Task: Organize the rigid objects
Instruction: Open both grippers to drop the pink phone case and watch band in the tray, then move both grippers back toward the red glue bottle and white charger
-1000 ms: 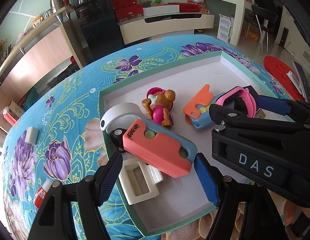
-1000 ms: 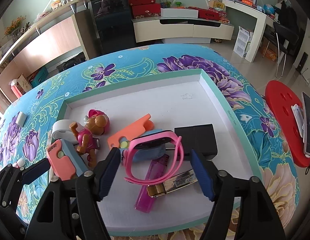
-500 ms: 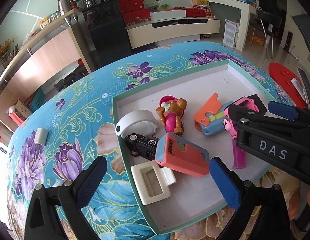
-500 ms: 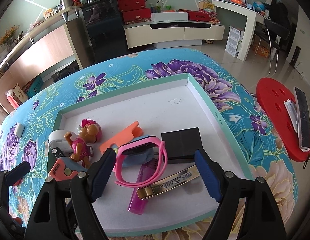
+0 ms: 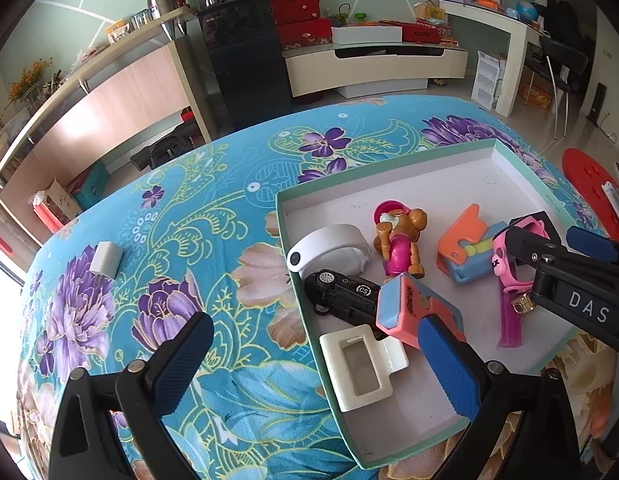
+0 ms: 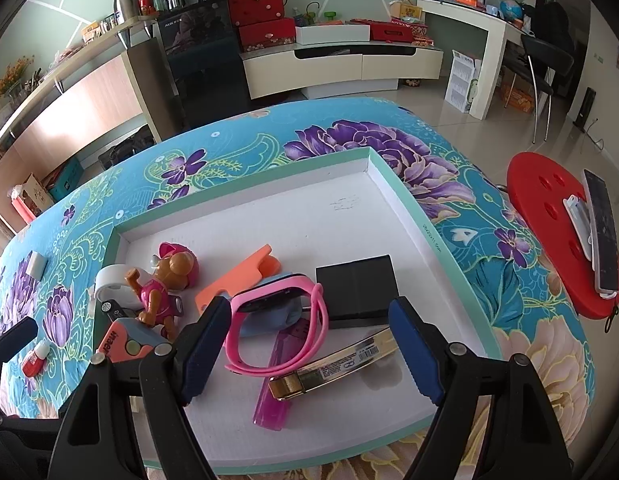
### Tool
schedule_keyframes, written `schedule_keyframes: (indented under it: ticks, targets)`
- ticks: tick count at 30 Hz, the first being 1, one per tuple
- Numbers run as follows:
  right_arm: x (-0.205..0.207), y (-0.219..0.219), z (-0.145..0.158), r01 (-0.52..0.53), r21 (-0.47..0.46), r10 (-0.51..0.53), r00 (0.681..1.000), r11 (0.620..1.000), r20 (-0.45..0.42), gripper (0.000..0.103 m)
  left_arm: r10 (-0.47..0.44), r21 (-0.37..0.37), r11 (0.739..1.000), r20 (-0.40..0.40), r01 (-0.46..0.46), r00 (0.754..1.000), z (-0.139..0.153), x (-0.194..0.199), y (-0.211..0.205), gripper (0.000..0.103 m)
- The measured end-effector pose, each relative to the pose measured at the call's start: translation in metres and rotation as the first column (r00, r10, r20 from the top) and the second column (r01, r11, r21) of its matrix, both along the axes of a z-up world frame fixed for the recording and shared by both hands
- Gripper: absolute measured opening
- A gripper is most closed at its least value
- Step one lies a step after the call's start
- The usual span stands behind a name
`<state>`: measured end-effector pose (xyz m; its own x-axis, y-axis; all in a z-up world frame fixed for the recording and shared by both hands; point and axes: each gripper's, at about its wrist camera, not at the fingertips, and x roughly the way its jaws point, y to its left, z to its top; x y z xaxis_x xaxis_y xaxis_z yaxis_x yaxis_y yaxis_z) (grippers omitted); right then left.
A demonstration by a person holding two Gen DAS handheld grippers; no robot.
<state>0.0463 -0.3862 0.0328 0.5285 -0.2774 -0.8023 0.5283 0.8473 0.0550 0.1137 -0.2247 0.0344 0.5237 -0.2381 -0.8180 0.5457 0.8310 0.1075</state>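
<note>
A shallow white tray with a green rim (image 5: 409, 164) (image 6: 393, 184) lies on the flowered table. In it are a coral and blue block (image 5: 413, 314) (image 6: 123, 344), a black toy car (image 5: 341, 296), a white clip (image 5: 361, 364), a white band (image 5: 329, 246), a toy bear (image 5: 399, 240) (image 6: 165, 284), a pink watch (image 6: 277, 320), a purple lighter (image 6: 277, 384), a gold clip (image 6: 337, 364) and a black box (image 6: 357, 286). My left gripper (image 5: 317, 360) is open and empty over the tray's left edge. My right gripper (image 6: 309, 352) is open and empty above the watch.
A small grey block (image 5: 106, 258) (image 6: 36, 263) and a red and white tube (image 6: 35, 358) lie on the cloth left of the tray. A red stool (image 6: 557, 232) with a phone stands to the right. Cabinets and a desk stand behind.
My left gripper has let go of the coral and blue block, which now lies on the toy car, and has pulled back to the left. My right gripper has drawn back a little.
</note>
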Motion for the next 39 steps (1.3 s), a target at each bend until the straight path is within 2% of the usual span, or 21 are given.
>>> schedule_keyframes:
  ticks: [8, 17, 23, 30, 39]
  targets:
    - [0.003, 0.005, 0.000, -0.018, -0.001, 0.018, 1.000, 1.000, -0.004, 0.082, 0.035, -0.011, 0.999, -0.009, -0.035, 0.999, 0.000, 0.009, 0.010, 0.103]
    - [0.008, 0.013, 0.000, -0.049, -0.001, 0.049, 0.999, 0.999, -0.008, 0.082, 0.123, -0.031, 0.992, -0.020, -0.124, 0.992, 0.001, 0.028, 0.037, 0.103]
    - [0.017, 0.029, 0.003, -0.096, -0.009, 0.096, 0.995, 0.995, 0.000, 0.082, 0.204, -0.033, 0.978, -0.029, -0.205, 0.979, 0.002, 0.043, 0.066, 0.103]
    - [0.028, 0.051, 0.009, -0.151, -0.035, 0.151, 0.988, 0.988, 0.015, 0.082, 0.269, -0.062, 0.961, -0.043, -0.271, 0.962, 0.007, 0.053, 0.100, 0.103]
    - [0.037, 0.077, 0.019, -0.200, -0.046, 0.202, 0.978, 0.979, 0.055, 0.082, 0.338, -0.063, 0.938, -0.042, -0.340, 0.940, 0.010, 0.061, 0.130, 0.103]
